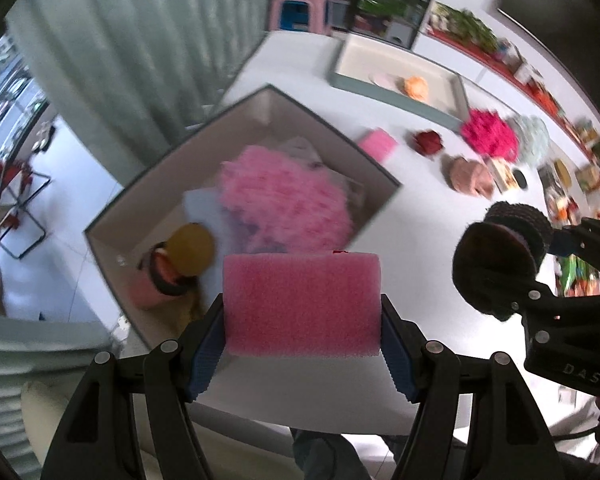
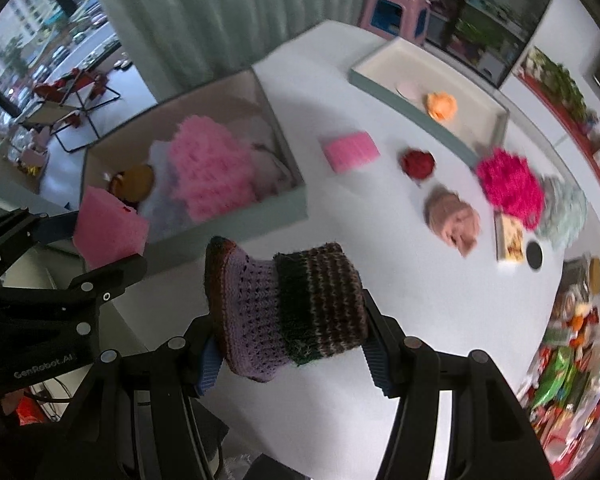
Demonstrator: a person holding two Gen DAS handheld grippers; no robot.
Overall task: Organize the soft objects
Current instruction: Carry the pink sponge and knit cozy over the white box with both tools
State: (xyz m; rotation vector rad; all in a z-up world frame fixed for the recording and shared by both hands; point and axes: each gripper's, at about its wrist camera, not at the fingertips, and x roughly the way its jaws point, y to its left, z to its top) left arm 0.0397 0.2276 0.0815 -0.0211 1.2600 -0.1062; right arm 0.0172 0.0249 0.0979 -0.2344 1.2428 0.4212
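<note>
Left wrist view: left gripper [image 1: 302, 344], jaws clenched on pink foam block [image 1: 302, 306], long axis crosswise between the pads, held above the near edge of the grey box [image 1: 256, 108]. The box holds a pink fluffy piece [image 1: 288, 204] and a yellow-topped item [image 1: 190, 250]. Right gripper [image 1: 512, 248] shows side-on, its load just a dark blob.

Right wrist view gives the detail: right gripper [image 2: 292, 356] jaws grasping a knitted bootie [image 2: 284, 308], purple foot and striped dark cuff, sole end pointing up-left, long axis roughly across the jaws. Second pink foam pad [image 2: 350, 150], red ball [image 2: 418, 163], tan knit [image 2: 454, 216] and magenta pompom [image 2: 510, 188] lie apart on the white worktop [image 2: 420, 300]. Shallow tray [image 2: 416, 118] holds an orange item [image 2: 442, 105].

Curtain, window and pink stool sit behind.
</note>
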